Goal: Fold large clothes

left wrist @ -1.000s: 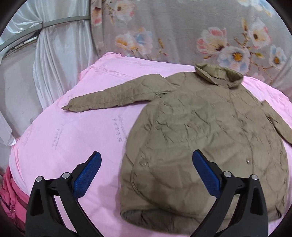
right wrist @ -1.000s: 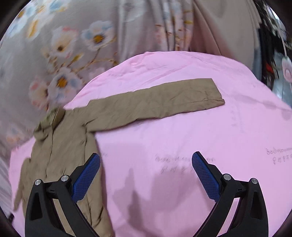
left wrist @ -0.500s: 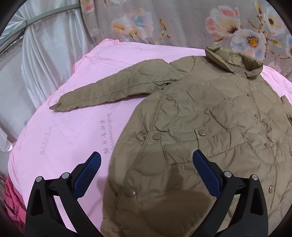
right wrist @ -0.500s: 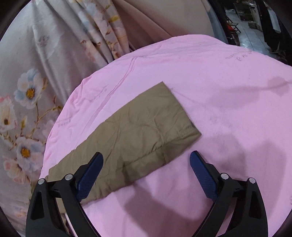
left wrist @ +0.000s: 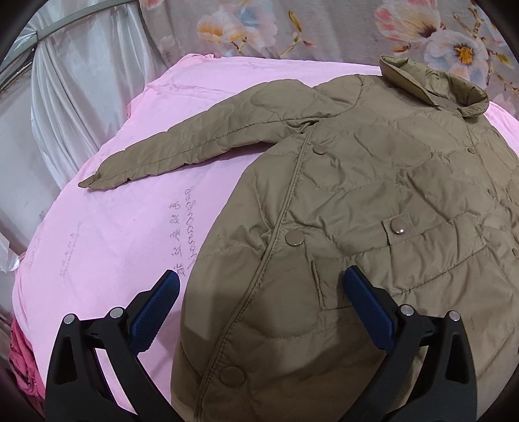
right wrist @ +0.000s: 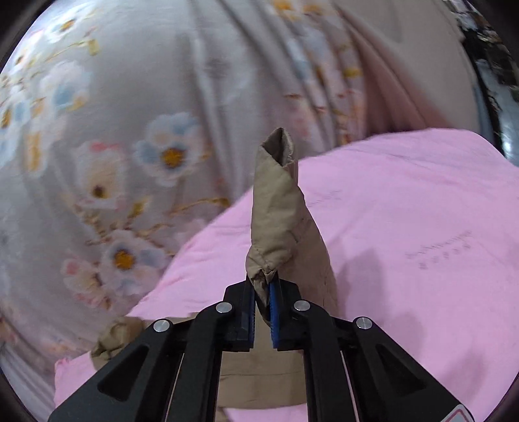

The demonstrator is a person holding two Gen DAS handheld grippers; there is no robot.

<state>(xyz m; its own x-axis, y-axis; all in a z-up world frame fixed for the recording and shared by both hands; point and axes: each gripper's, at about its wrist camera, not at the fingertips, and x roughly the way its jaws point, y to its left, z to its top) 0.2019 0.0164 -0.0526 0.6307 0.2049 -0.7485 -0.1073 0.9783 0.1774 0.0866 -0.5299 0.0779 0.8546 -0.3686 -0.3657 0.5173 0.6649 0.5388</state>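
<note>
A khaki quilted jacket (left wrist: 373, 194) lies front up on a pink sheet (left wrist: 107, 233), collar at the far end and one sleeve (left wrist: 194, 142) stretched out to the left. My left gripper (left wrist: 259, 289) is open just above the jacket's left side seam, near a pocket. My right gripper (right wrist: 262, 292) is shut on the cuff of the other sleeve (right wrist: 275, 211), which stands up lifted off the sheet (right wrist: 421, 243).
A grey floral curtain (left wrist: 324, 26) hangs behind the bed, and it also shows in the right wrist view (right wrist: 129, 130). White drapes (left wrist: 65, 81) hang at the left. Pink-red fabric (left wrist: 22, 357) bunches at the bed's near left edge.
My right gripper dropped onto the right sleeve's cuff, shut on it and lifted it. My left gripper moved closer over the jacket's left side and stayed open.
</note>
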